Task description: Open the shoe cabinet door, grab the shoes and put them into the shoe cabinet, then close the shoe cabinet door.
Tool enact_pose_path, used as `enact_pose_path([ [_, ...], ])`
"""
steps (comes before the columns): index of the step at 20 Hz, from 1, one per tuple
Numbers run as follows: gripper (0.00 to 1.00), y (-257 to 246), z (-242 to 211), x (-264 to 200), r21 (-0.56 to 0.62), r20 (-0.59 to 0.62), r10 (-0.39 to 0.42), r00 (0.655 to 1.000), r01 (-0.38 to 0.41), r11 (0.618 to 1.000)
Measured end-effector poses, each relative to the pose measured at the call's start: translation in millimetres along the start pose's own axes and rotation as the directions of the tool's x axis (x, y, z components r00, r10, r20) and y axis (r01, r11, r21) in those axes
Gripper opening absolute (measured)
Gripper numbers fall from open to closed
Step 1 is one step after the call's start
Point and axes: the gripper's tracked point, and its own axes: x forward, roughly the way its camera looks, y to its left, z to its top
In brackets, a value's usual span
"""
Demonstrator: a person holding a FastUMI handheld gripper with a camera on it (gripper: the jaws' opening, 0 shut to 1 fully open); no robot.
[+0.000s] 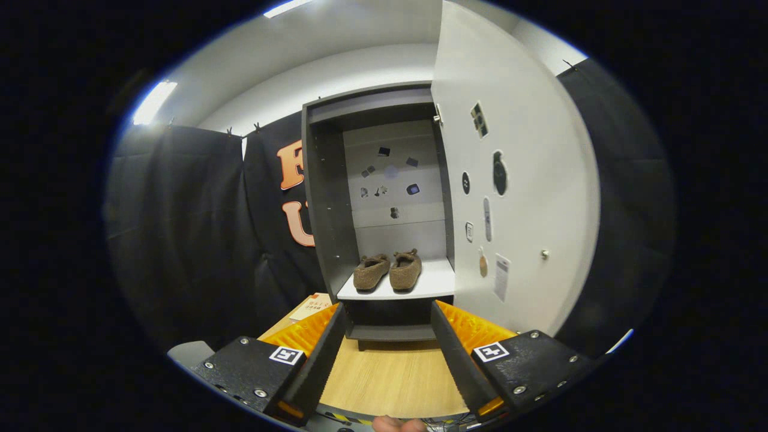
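- The shoe cabinet (pixel 324 198) stands upright on the wooden tabletop (pixel 390 375), straight ahead of the gripper, with its dark side walls framing a pale back panel.
- Its door (pixel 528 198) is swung wide open, hinged on the cabinet's right side, pale inner face turned towards us.
- Inside the cabinet, on the white shelf (pixel 435 282), sits the pair of brown fuzzy shoes (pixel 388 271), side by side and touching, heels towards the cabinet's open front.
- The shoes are on the left part of that shelf, close to the cabinet's left wall; the shelf to their right is bare.
- Small stickers dot the cabinet's back panel above the shoes, and more stickers and a label sit on the door's inner face, along with a small knob (pixel 545 254).
- A flat card or booklet (pixel 312 307) lies on the tabletop just left of the cabinet's base.
- The gripper (pixel 389 360) is spread wide, holding nothing, both fingers clear of the cabinet and hanging above the tabletop in front of the cabinet's base.
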Motion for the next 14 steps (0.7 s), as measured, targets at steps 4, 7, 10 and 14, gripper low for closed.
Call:
enact_pose_path([
  [4,0.88,-43.4,-0.1,-35.8,0.020,0.039,0.019,0.999,-0.020,1.000],
  [7,0.88,-83.9,3.4,-54.3,0.043,0.073,-0.013,0.997,0.010,0.999],
  [10,0.88,-133.2,7.1,-59.9,0.066,0.094,-0.085,0.992,0.079,0.995],
  [14,0.90,-172.2,4.8,-44.2,0.067,0.097,-0.138,0.986,0.132,0.989],
])
